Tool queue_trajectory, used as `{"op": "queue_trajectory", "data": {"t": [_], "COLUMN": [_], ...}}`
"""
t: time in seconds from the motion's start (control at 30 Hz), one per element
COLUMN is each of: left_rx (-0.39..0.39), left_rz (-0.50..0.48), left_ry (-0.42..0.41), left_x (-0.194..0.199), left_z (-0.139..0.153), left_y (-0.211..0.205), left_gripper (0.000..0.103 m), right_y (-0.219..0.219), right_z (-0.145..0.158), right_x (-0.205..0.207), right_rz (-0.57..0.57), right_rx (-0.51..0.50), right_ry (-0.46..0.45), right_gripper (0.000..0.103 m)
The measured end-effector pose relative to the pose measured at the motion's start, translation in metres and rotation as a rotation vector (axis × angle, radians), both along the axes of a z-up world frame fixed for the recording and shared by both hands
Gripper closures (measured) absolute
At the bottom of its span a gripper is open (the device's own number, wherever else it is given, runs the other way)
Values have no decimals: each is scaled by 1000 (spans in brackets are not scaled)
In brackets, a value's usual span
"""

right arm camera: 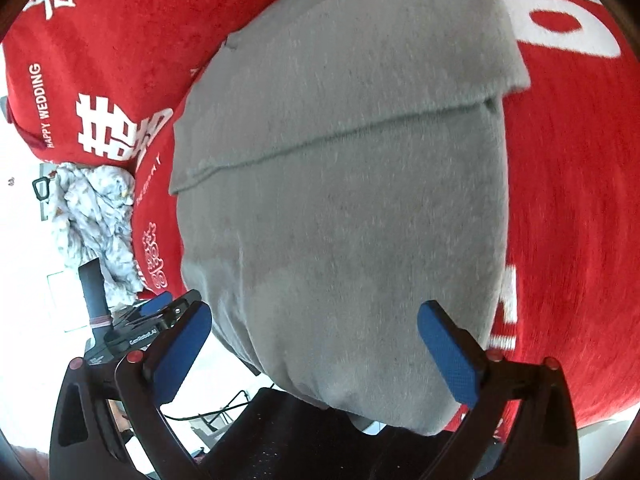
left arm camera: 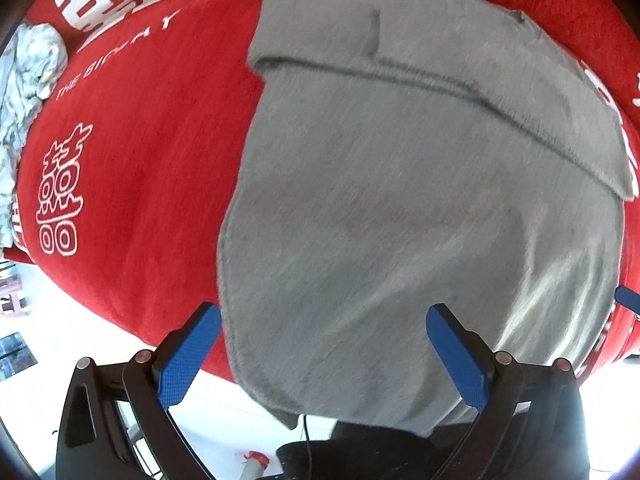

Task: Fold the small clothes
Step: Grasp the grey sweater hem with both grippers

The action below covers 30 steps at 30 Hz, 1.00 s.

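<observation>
A grey garment [left arm camera: 380,200] lies on the red cloth [left arm camera: 140,140] that covers the table, with its far part folded over along a straight crease. Its near end hangs over the table's front edge. My left gripper [left arm camera: 324,320] hovers open above that near end, its left pad [left arm camera: 192,352] by the garment's left edge. A blue fingertip [left arm camera: 628,298] of the right gripper shows at the right. In the right wrist view my right gripper [right arm camera: 314,320] is open over the same grey garment [right arm camera: 340,200], nothing pinched. The left gripper [right arm camera: 160,308] is beside it at the left.
A crumpled white patterned cloth [right arm camera: 96,216] lies at the table's left end, also seen as a crumpled cloth [left arm camera: 28,80] in the left wrist view. The red cloth [right arm camera: 568,220] bears white lettering. Pale floor and a dark mesh object [right arm camera: 280,424] lie below the front edge.
</observation>
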<state>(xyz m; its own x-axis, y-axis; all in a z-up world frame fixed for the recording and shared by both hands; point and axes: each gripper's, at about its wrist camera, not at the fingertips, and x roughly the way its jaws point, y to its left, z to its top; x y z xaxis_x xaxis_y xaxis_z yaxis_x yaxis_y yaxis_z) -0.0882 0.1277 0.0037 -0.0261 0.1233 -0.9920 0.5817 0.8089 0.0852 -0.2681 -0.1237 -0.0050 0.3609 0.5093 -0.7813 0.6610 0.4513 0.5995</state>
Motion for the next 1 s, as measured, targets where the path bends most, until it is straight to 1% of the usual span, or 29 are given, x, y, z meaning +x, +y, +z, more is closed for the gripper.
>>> {"op": "queue_trajectory", "data": {"t": [0.1, 0.23, 0.3, 0.4, 0.47, 0.57, 0.63, 0.73, 0.87, 0.9, 0.93, 0.97, 1.0], "left_rx": [-1, -8, -11, -23, -21, -19, -31, -56, -91, -101, -131, -165, -193], "left_rz": [-8, -11, -11, 0, 1, 17, 39, 62, 64, 70, 80, 87, 90], "left_ry": [-1, 26, 36, 80, 104, 138, 167, 197, 209, 219, 247, 277, 300], "left_x": [-3, -8, -15, -28, -39, -51, -57, -63, -71, -70, -68, -63, -59], "left_z": [-3, -15, -19, -31, -42, -59, -71, -82, -84, -85, -85, -83, -83], "left_y": [20, 50, 65, 92, 107, 128, 137, 145, 149, 154, 158, 160, 158], "left_gripper": [0, 0, 0, 0, 0, 0, 0, 0, 1, 4, 15, 32, 42], "right_y": [8, 33, 49, 78, 99, 118, 129, 136, 137, 137, 137, 136, 136], "right_z": [-3, -4, -9, -24, -40, -62, -81, -99, -112, -113, -113, -113, -112], "right_x": [-10, -29, -38, -58, -75, -95, -110, -122, -130, -131, -132, -134, -134], "right_rz": [-17, -24, -14, 16, 24, 21, -1, -32, -99, -115, -149, -175, -189], "right_rx": [21, 28, 44, 60, 74, 71, 77, 62, 70, 81, 106, 118, 123], "right_ry": [-1, -5, 2, 42, 78, 133, 163, 185, 161, 148, 127, 119, 124], "right_gripper": [0, 0, 0, 0, 0, 0, 0, 0, 0, 0, 2, 5, 22]}}
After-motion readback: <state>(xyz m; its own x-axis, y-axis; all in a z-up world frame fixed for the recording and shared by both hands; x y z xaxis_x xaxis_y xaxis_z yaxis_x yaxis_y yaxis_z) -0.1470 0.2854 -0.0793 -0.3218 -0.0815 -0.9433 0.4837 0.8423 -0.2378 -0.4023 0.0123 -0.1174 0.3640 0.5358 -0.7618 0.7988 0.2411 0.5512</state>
